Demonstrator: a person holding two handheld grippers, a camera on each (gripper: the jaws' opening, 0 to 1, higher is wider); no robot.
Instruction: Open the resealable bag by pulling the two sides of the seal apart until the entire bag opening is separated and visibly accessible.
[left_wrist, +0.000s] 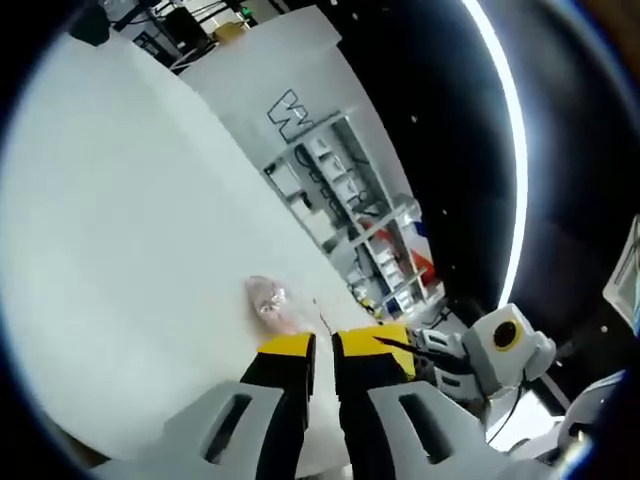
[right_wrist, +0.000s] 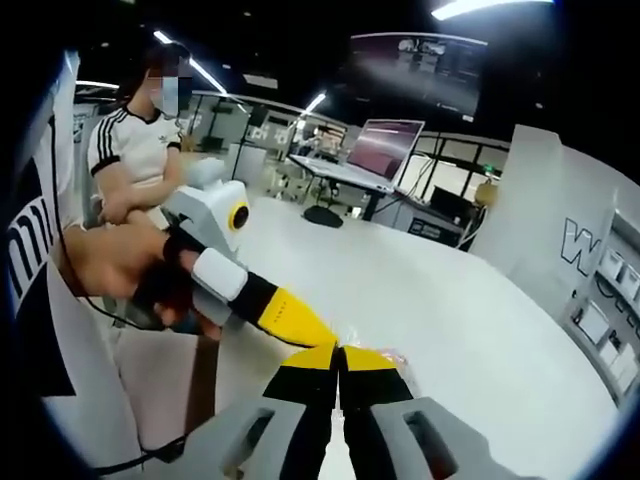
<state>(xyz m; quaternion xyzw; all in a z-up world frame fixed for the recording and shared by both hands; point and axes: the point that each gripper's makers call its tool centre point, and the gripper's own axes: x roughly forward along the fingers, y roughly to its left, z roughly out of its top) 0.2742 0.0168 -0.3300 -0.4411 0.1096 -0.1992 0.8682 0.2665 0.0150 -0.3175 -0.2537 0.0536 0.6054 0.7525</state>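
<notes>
Big white table (left_wrist: 130, 240) takes up most of both views, with shelving and a lab room behind it. There's a person in a white striped tee (right_wrist: 135, 150) standing off to the side in the right gripper view.

The resealable bag (left_wrist: 268, 300) is a small crinkly clear thing lying on the table just ahead of the left gripper (left_wrist: 324, 345). That gripper's yellow tips are nearly together and look pinched on the bag's near edge, though the contact itself is hard to make out. In the right gripper view, the right gripper (right_wrist: 340, 358) has its jaws clenched tight, with a bit of pinkish plastic poking out beside the tips, so I'd guess it's got the other side.

Progress-wise: both sides seem gripped, but I can't see any gap in the seal. The actual pull-apart looks like it's all left to do.
</notes>
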